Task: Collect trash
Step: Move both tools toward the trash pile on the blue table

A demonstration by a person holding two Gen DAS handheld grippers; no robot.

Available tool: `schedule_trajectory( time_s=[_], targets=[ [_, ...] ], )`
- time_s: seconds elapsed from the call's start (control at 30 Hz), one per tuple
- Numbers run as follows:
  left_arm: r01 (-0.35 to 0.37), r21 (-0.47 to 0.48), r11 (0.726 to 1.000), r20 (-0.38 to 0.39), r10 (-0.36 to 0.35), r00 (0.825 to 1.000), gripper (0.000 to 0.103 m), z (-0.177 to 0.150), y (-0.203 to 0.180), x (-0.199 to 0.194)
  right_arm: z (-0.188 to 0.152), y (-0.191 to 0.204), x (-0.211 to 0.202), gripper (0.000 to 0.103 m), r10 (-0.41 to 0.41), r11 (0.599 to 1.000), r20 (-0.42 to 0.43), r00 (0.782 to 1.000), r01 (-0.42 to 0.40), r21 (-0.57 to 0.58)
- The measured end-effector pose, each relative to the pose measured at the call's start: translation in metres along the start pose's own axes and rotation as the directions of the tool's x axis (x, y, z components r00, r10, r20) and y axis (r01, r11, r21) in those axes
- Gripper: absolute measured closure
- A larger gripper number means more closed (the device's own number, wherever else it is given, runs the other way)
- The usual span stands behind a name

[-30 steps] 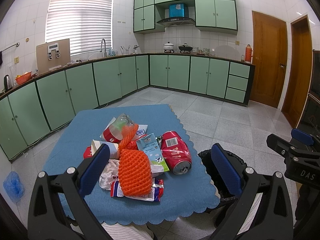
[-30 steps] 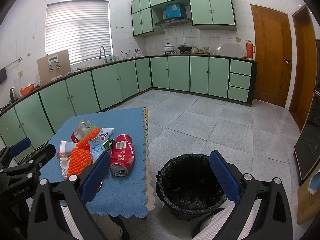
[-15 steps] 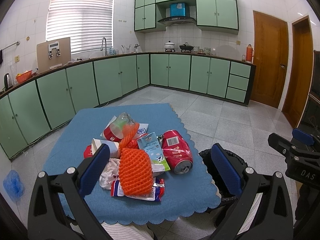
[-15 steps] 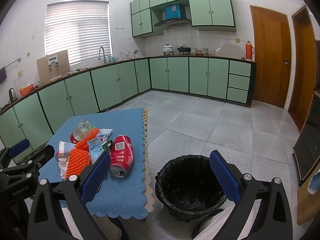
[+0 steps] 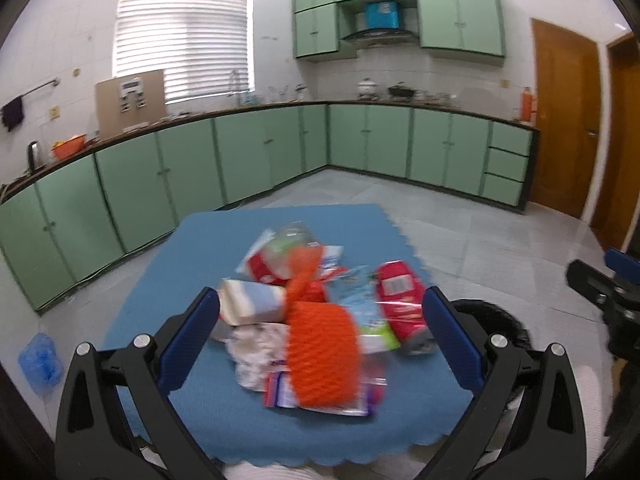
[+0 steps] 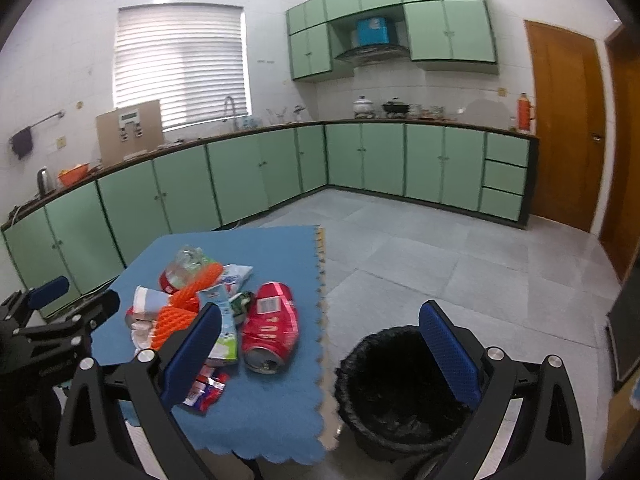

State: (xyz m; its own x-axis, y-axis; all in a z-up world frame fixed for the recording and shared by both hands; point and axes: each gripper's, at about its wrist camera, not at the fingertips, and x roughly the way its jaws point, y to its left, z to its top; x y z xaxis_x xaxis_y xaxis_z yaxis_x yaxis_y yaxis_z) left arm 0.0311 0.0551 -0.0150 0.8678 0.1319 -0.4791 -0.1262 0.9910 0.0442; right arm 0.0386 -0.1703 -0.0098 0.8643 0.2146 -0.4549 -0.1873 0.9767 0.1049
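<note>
A heap of trash lies on a blue-covered table [image 5: 224, 248]: an orange foam net [image 5: 320, 356], a crushed red can [image 5: 400, 300], a blue milk carton [image 5: 360, 304], a paper cup [image 5: 248, 304], white crumpled paper [image 5: 256, 348] and a flat wrapper [image 5: 320, 400]. My left gripper [image 5: 320, 344] is open just above the near side of the heap, holding nothing. The right gripper [image 6: 320, 356] is open between the table's edge and a black-lined bin [image 6: 396, 392]. In the right wrist view the red can [image 6: 272, 324] lies near that edge.
The bin [image 5: 492, 316] stands on the floor right of the table. Green cabinets [image 5: 260, 160] line the far walls, with wooden doors [image 5: 560, 120] at the right. A blue bag [image 5: 40, 360] lies on the floor at the left. Grey tiled floor [image 6: 440, 260] stretches beyond.
The left gripper has moved forward and down toward the heap, which looks larger and blurred. The right gripper has drifted slightly forward. Both stay open.
</note>
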Motion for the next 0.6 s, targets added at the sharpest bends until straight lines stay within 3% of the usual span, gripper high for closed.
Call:
schedule_trajectory(
  time_s=[0.23, 0.47, 0.6],
  targets=[
    [-0.11, -0.033, 0.993, -0.055, 0.108, 0.993, 0.005, -0.009, 0.051, 0.045, -0.002, 0.03, 0.059, 0.006, 0.058, 0.998, -0.075, 0.996, -0.059, -0.013],
    [-0.13, -0.036, 0.991, -0.103, 0.126, 0.987, 0.005, -0.02, 0.079, 0.078, -0.004, 0.058, 0.11, 0.007, 0.091, 0.994, -0.132, 0.987, -0.099, -0.056],
    [-0.139, -0.052, 0.989, -0.131, 0.131, 0.983, 0.005, -0.023, 0.093, 0.092, -0.007, 0.072, 0.132, 0.016, 0.155, 0.986, -0.182, 0.971, -0.164, -0.033]
  ],
)
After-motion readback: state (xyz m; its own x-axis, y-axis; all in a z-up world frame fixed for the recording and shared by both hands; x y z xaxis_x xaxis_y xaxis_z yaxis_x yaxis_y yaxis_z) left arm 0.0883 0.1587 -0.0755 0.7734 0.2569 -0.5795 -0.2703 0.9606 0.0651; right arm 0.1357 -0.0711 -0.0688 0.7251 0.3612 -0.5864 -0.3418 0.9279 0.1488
